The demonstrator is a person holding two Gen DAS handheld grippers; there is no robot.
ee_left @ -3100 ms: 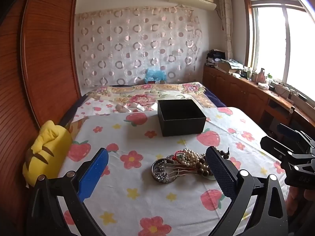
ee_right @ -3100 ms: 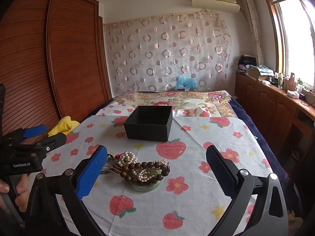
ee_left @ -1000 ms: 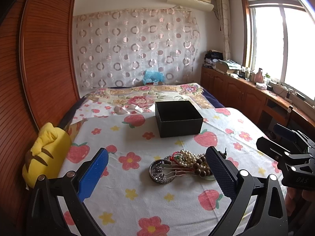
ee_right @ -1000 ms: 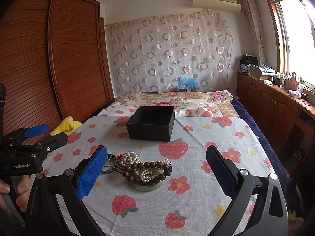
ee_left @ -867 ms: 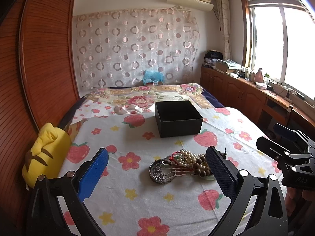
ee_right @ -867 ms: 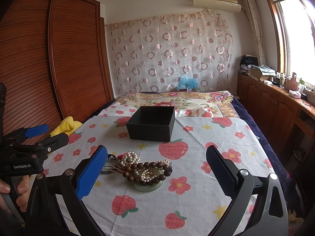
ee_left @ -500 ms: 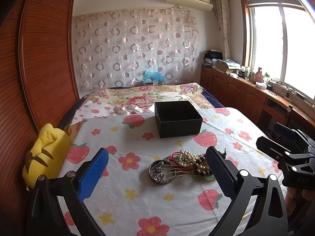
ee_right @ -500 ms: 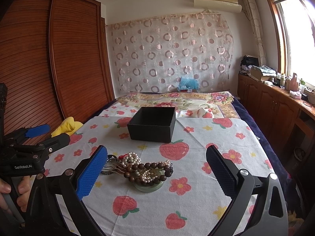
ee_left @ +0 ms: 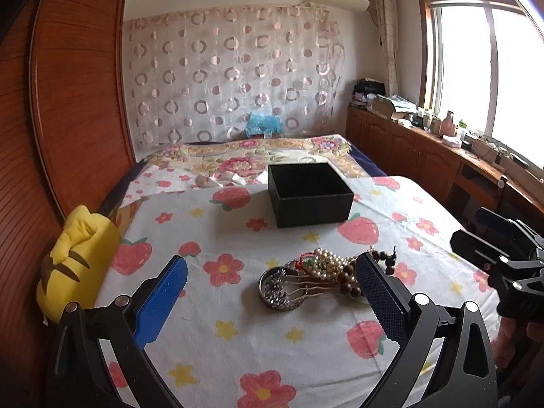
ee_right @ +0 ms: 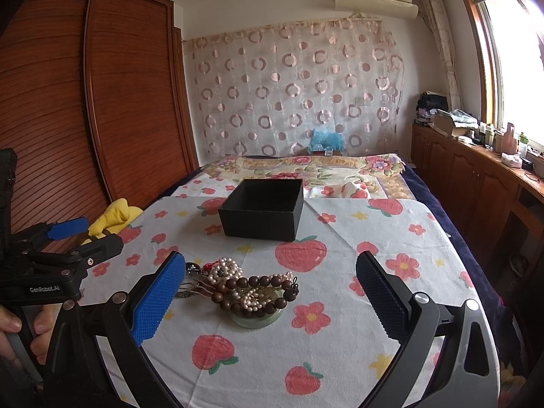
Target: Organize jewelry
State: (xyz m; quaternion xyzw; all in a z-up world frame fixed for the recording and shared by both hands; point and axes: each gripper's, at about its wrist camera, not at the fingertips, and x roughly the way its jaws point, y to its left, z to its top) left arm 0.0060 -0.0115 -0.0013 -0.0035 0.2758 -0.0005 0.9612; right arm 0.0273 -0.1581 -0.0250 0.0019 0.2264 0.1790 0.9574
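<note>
Spread over the bed, a flowered cloth (ee_right: 340, 323) bears the heaped jewelry (ee_right: 244, 285), nothing yet moved into the empty black box (ee_right: 263, 209) beyond; left tongs (ee_left: 270, 287) and right tongs (ee_right: 270, 285) are held wide open, gripping nothing

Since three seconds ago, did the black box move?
No. The black box sits by the same strawberry print on the cloth; only the camera shifted slightly.

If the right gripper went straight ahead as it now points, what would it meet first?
Probably the jewelry pile, low between the right gripper's open fingers; the black box sits beyond. Depth is uncertain.
</note>
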